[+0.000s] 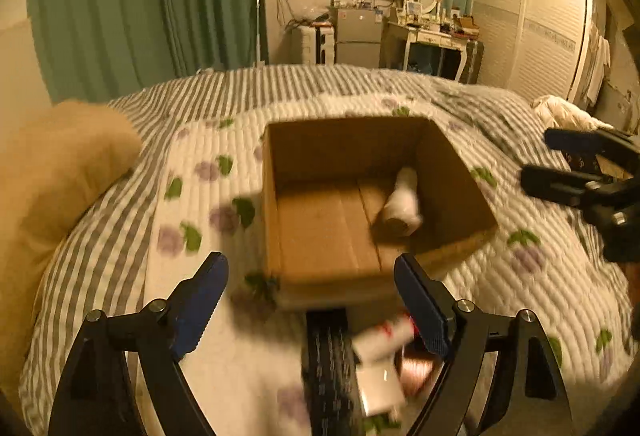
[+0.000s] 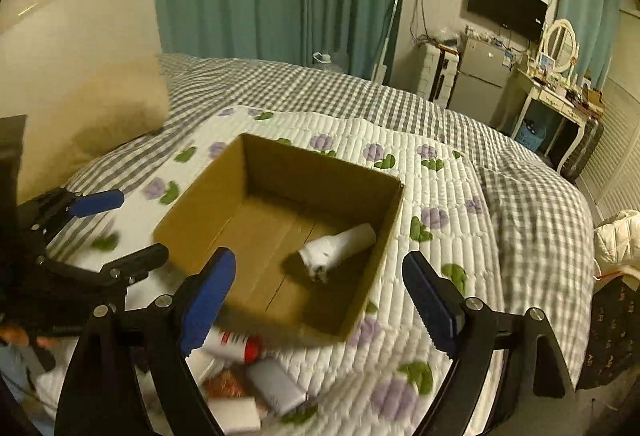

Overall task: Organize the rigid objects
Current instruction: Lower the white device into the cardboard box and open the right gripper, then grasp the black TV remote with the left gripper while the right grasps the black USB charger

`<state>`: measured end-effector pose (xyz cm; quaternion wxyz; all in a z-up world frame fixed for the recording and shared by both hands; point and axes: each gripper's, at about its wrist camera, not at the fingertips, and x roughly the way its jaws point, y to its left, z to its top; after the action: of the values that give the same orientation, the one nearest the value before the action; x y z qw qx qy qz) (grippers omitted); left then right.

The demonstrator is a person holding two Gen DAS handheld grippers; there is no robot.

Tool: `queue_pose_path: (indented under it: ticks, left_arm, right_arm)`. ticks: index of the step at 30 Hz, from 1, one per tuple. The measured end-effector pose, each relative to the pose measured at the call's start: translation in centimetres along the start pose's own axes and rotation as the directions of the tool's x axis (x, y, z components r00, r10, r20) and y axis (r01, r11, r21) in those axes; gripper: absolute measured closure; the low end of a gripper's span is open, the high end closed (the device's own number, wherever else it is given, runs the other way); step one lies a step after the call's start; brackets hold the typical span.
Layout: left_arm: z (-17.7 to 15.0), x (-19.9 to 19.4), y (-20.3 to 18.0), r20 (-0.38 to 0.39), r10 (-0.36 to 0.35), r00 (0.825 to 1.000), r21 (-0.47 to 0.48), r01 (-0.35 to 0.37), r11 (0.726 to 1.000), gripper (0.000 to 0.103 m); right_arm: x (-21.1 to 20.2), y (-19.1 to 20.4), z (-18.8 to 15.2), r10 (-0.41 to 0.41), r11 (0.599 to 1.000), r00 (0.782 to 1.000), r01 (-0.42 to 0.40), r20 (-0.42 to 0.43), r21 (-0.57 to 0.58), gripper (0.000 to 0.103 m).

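A: Left wrist view: left gripper [image 1: 311,302] jaws wide apart, nothing between them. Cardboard box [image 1: 452,172] sits open on the bed [image 1: 224,316], just ahead of the tips.

B: Contents?

A: One white bottle [image 1: 402,204] lying on its side on the box floor, toward the right wall. Blurred small items [image 1: 380,360] on the quilt just before the box's near wall; a white tube with a red end [image 2: 236,346] among them.

B: Right wrist view?

A: Right gripper [image 2: 319,302] jaws also spread, holding nothing, above the box's near corner. Tan pillow [image 2: 100,116] far left.
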<state>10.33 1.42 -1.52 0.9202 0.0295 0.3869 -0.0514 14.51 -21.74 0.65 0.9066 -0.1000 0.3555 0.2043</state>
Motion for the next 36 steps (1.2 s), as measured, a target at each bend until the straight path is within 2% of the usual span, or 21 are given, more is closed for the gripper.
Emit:
queue_pose_path:
  ticks: [5, 11, 14, 16, 18, 20, 24, 26, 29, 32, 34, 36]
  left_arm:
    - [-4.1, 0.1, 0.1, -0.065, 0.019, 0.998, -0.022, -0.02, 1.0, 0.016]
    - [-7.3, 3.6, -1.0, -0.192, -0.022, 0.981, -0.059, 0.01, 0.998, 0.017]
    - [-7.6, 5.6, -2.0, -0.232, 0.002, 0.973, -0.015, -0.006, 1.0, 0.026]
    - [-7.6, 7.1, -1.9, -0.274, 0.026, 0.961, -0.018, -0.033, 0.999, 0.038]
    - [-7.6, 8.3, -1.7, -0.3, 0.036, 0.953, -0.029, -0.047, 0.998, 0.041]
    - [-7.3, 8.9, -1.6, -0.308, 0.025, 0.951, -0.046, -0.04, 0.998, 0.042]
    - [-7.2, 9.5, -1.3, -0.322, -0.021, 0.947, -0.089, -0.008, 0.996, 0.06]
    - [-7.3, 9.4, -1.3, -0.317, -0.029, 0.948, -0.092, 0.0, 0.996, 0.061]
    - [-7.3, 8.5, -0.9, -0.308, -0.046, 0.95, -0.119, 0.01, 0.993, 0.061]
    - [-7.0, 6.5, -0.8, -0.263, -0.067, 0.962, -0.137, 0.031, 0.99, 0.061]
    - [-6.8, 4.9, -0.7, -0.232, -0.079, 0.97, -0.147, 0.046, 0.988, 0.061]
    - [-6.7, 3.3, -0.5, -0.203, -0.087, 0.975, -0.15, 0.057, 0.987, 0.061]
  right_arm:
    - [-0.6, 1.5, -4.5, 0.023, 0.997, 0.998, -0.027, -0.065, -0.065, 0.017]
    - [4.0, 2.7, -9.1, 0.043, 0.993, 0.981, -0.063, -0.191, -0.099, 0.017]
    - [6.3, 3.0, -10.0, 0.065, 0.992, 0.968, -0.09, -0.243, -0.094, 0.017]
    - [7.2, 3.1, -10.2, 0.072, 0.99, 0.961, -0.1, -0.266, -0.096, 0.017]
    - [7.8, 3.1, -10.3, 0.082, 0.99, 0.956, -0.11, -0.283, -0.085, 0.017]
    - [8.5, 3.0, -10.5, 0.092, 0.99, 0.949, -0.121, -0.301, -0.079, 0.017]
    - [10.7, 2.7, -10.9, 0.126, 0.988, 0.916, -0.151, -0.38, -0.036, 0.017]
    - [11.6, 2.6, -11.0, 0.131, 0.988, 0.905, -0.152, -0.405, -0.019, 0.017]
    - [12.1, 2.9, -10.6, 0.134, 0.987, 0.901, -0.157, -0.414, -0.024, 0.018]
    - [12.9, 3.4, -10.5, 0.126, 0.986, 0.892, -0.162, -0.433, -0.046, 0.018]
    - [13.7, 3.7, -10.6, 0.126, 0.984, 0.882, -0.169, -0.454, -0.057, 0.021]
    - [14.7, 4.1, -10.5, 0.117, 0.983, 0.871, -0.171, -0.477, -0.071, 0.029]
